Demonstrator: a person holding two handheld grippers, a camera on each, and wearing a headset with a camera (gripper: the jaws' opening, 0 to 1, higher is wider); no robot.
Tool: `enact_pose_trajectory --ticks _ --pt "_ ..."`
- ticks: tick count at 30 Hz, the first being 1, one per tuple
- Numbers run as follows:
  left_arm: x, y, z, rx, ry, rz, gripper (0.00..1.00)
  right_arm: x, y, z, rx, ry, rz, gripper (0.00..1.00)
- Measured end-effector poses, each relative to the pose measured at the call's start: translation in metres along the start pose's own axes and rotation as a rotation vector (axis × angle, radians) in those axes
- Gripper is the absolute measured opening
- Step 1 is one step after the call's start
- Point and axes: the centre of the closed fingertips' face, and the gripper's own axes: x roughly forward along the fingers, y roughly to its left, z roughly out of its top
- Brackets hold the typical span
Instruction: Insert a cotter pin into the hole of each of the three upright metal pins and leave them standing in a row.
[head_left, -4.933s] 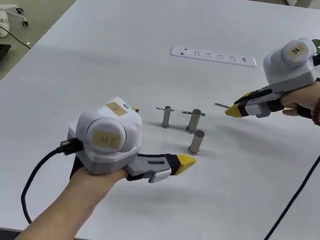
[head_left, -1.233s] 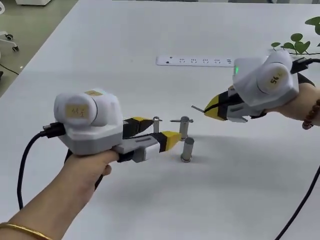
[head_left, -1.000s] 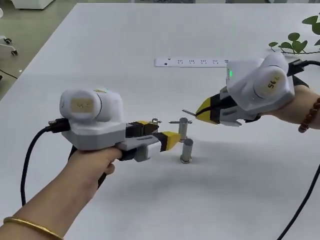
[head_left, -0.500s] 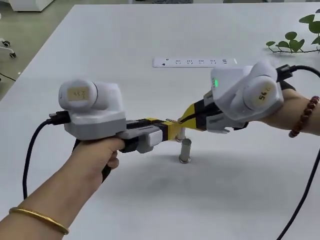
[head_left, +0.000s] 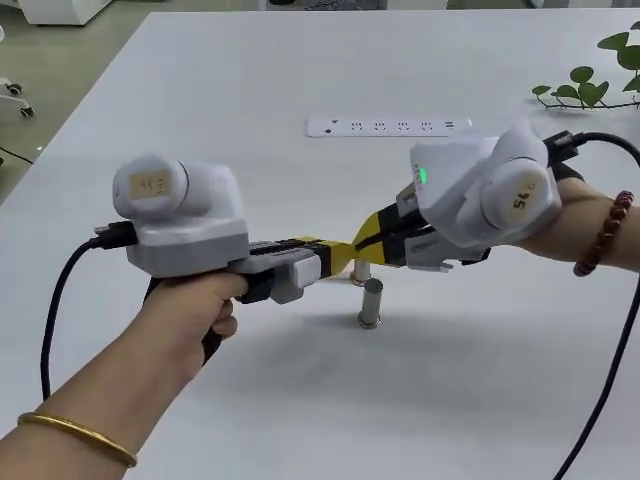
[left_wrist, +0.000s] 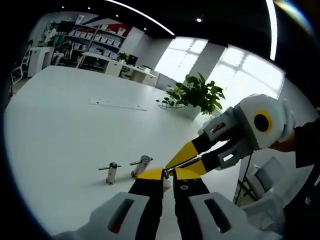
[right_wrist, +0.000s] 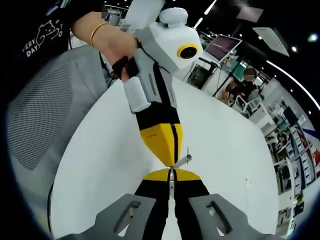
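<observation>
Over table (head_left: 200, 100), right tongs (right_wrist: 171, 173) holding cotter pin (right_wrist: 171, 184) touch left tongs (left_wrist: 168, 174).

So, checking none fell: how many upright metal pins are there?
3: bare pin nearest the person; first cottered pin and second cottered pin side by side, left of the left gripper.

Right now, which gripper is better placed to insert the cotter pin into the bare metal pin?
Probably right: the right gripper is shut on the cotter pin, close to the bare metal pin.
</observation>
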Motion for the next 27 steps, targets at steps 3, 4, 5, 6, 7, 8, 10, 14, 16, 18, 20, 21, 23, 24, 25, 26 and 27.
enact_pose_trajectory --ticks 3,4,5,6,7,8,10,14,16,18,20,21,23,24,25,26,27 --pt "-0.0002 0.0008 -0.0004 0.006 0.001 0.002 0.01 -0.0010 0.0008 0.0018 -0.005 -0.001 -0.003 0.00" --pt "-0.0003 0.0013 -0.0006 0.008 0.002 0.005 0.00 -0.0017 0.0013 0.0025 -0.005 -0.001 -0.005 0.00" --pt "-0.0004 0.0009 -0.0006 0.007 0.002 0.003 0.00 -0.0018 0.0014 0.0028 -0.005 -0.001 -0.005 0.00" --pt "-0.0005 0.0007 -0.0004 0.006 0.001 0.003 0.00 -0.0024 0.0016 0.0034 -0.008 -0.001 -0.007 0.00" --pt "-0.0006 0.0007 -0.0005 0.007 0.001 0.002 0.00 -0.0024 0.0017 0.0037 -0.008 -0.001 -0.008 0.00" --pt "-0.0006 0.0006 -0.0006 0.009 0.002 0.002 0.00 -0.0027 0.0020 0.0039 -0.007 -0.001 -0.008 0.00" --pt "-0.0007 0.0005 -0.0010 0.018 0.003 0.001 0.00 -0.0026 0.0026 0.0043 -0.009 0.000 -0.008 0.00" --pt "-0.0018 0.0006 -0.0010 0.036 0.001 -0.002 0.00 -0.0024 0.0027 0.0052 -0.007 -0.002 -0.013 0.00" --pt "-0.0028 0.0002 0.0003 0.059 -0.004 -0.003 0.00 -0.0027 0.0015 0.0062 0.003 -0.009 -0.021 0.00" --pt "-0.0036 -0.0003 0.0021 0.087 -0.012 -0.002 0.00 -0.0030 0.0005 0.0073 0.011 -0.016 -0.028 0.00" --pt "-0.0034 -0.0011 0.0020 0.110 -0.010 -0.001 0.00 -0.0028 0.0013 0.0080 0.043 -0.024 -0.019 0.00" --pt "-0.0037 -0.0006 0.0026 0.119 -0.013 0.002 0.00 -0.0026 0.0006 0.0085 0.056 -0.032 -0.023 0.00" --pt "-0.0041 -0.0006 0.0024 0.125 -0.011 0.001 0.00 -0.0028 0.0016 0.0088 0.075 -0.041 -0.024 0.00" --pt "-0.0042 -0.0006 0.0024 0.130 -0.011 0.001 0.00 -0.0033 0.0013 0.0068 0.090 -0.044 -0.025 0.00" --pt "-0.0041 -0.0006 0.0022 0.136 -0.010 0.000 0.00 -0.0032 0.0011 0.0058 0.100 -0.046 -0.024 0.00" --pt "-0.0042 -0.0007 0.0014 0.143 -0.005 -0.002 0.00 -0.0028 0.0010 0.0045 0.123 -0.050 -0.024 0.00" --pt "-0.0042 -0.0006 0.0007 0.150 -0.002 -0.002 0.00 -0.0025 0.0009 0.0040 0.143 -0.053 -0.023 0.00"
